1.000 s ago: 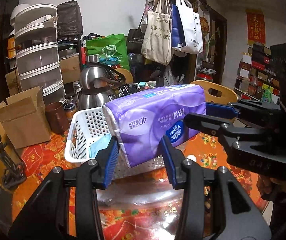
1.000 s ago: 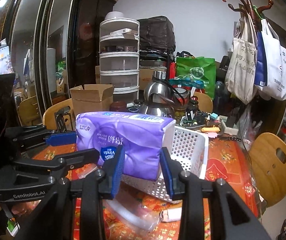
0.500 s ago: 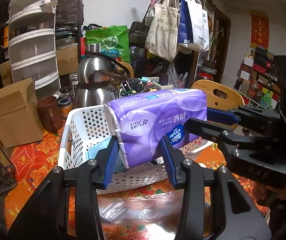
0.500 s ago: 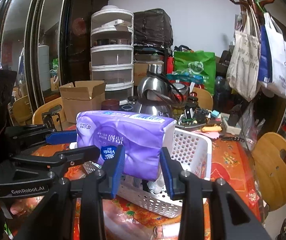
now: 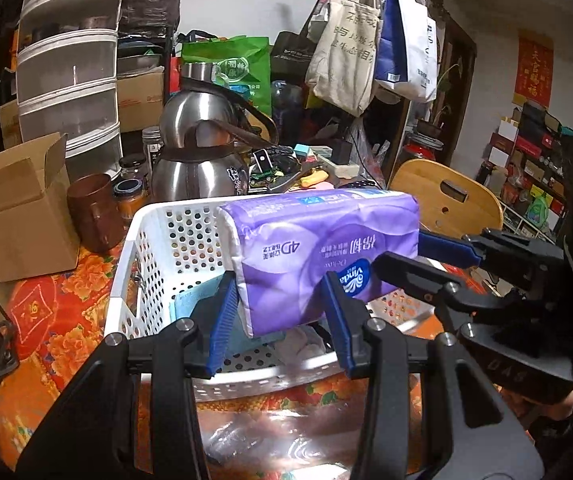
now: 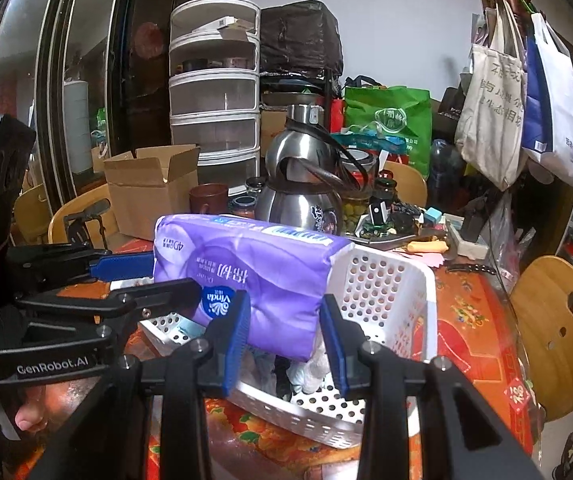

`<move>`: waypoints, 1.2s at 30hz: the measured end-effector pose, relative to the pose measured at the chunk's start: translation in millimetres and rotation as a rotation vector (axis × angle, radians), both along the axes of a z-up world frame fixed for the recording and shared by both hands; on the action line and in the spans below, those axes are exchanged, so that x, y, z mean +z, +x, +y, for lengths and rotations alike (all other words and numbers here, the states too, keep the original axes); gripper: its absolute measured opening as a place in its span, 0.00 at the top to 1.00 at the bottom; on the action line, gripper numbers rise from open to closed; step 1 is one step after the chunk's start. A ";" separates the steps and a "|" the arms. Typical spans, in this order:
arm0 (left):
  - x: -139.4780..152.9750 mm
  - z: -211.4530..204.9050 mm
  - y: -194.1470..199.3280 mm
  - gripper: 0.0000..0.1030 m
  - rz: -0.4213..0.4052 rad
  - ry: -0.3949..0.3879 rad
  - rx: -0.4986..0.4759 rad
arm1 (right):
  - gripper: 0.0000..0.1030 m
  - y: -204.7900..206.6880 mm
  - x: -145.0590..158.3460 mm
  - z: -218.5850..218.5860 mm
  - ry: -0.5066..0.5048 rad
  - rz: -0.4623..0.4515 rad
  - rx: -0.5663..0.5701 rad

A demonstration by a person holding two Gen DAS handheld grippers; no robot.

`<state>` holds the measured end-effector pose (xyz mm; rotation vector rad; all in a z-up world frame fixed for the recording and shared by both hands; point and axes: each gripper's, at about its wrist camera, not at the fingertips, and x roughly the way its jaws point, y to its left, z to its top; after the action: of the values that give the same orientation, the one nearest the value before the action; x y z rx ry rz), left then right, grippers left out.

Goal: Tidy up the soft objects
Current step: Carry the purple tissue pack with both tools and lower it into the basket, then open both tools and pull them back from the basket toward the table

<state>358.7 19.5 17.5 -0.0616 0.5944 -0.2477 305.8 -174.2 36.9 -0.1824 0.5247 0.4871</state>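
Observation:
A purple pack of tissues point(image 5: 318, 248) hangs level just above the white perforated basket point(image 5: 182, 240), held at both ends. My left gripper point(image 5: 280, 312) is shut on the pack's left end, its blue pads pressing the wrapper. My right gripper point(image 6: 284, 320) is shut on the other end of the tissue pack point(image 6: 254, 264). Each view shows the other gripper: the right one point(image 5: 410, 256) comes in from the right, the left one point(image 6: 158, 276) from the left. Inside the basket point(image 6: 382, 292) lie a light blue item point(image 5: 194, 304) and pale soft things point(image 6: 306, 368).
A steel kettle point(image 5: 202, 160) stands right behind the basket, with a brown cup point(image 5: 94, 216) and an open cardboard box point(image 5: 18, 216) to its left. A wooden chair point(image 6: 558, 332) stands at the right. Clear plastic film point(image 5: 270, 436) lies on the floral tablecloth in front.
Both grippers have carried the tissue pack forward and down, from in front of the basket to just over its inside. Neither grip has changed.

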 end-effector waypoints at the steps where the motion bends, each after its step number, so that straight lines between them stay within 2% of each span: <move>1: -1.6 0.8 3.7 0.61 0.003 0.000 0.004 | 0.67 1.7 -1.0 0.2 0.002 0.001 0.000; 9: -11.6 8.1 28.1 0.65 0.046 -0.012 0.031 | 0.67 29.4 -14.6 1.5 -0.015 0.045 -0.032; 11: -8.7 14.5 27.8 0.56 0.051 -0.034 0.047 | 0.65 39.3 -17.1 -5.6 0.000 0.089 -0.062; 13: -5.1 18.5 23.6 0.36 0.034 -0.030 0.055 | 0.50 43.1 -17.3 -14.9 0.028 0.115 -0.084; 16: -3.5 22.7 20.4 0.32 0.038 -0.034 0.060 | 0.34 41.5 -15.4 -23.6 0.030 0.109 -0.098; 18: -2.1 23.9 17.0 0.32 0.033 -0.032 0.068 | 0.34 40.9 -16.6 -24.6 0.019 0.125 -0.102; 20: -1.3 22.4 11.4 0.27 0.031 -0.026 0.070 | 0.33 38.9 -17.9 -25.2 0.015 0.135 -0.096; 22: -1.2 18.3 3.4 0.17 0.020 -0.015 0.060 | 0.30 35.6 -18.8 -26.1 0.019 0.145 -0.094; 23: -1.2 16.1 -0.3 0.15 0.016 -0.001 0.058 | 0.29 33.9 -19.5 -26.2 0.016 0.149 -0.094; 26: -2.5 12.2 -13.1 0.14 0.012 0.037 0.074 | 0.27 27.6 -19.9 -29.6 0.016 0.150 -0.101; 34: -15.2 32.3 -46.1 0.14 0.068 -0.004 0.146 | 0.26 -3.9 -20.1 -43.8 0.028 0.131 -0.112; 36: -18.1 34.8 -59.2 0.14 0.077 0.010 0.160 | 0.26 -16.4 -19.7 -48.1 0.033 0.123 -0.112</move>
<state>299.4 54.3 -0.6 -0.1090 0.6640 -0.0876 289.4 -222.2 17.2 -0.0908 0.6432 0.3995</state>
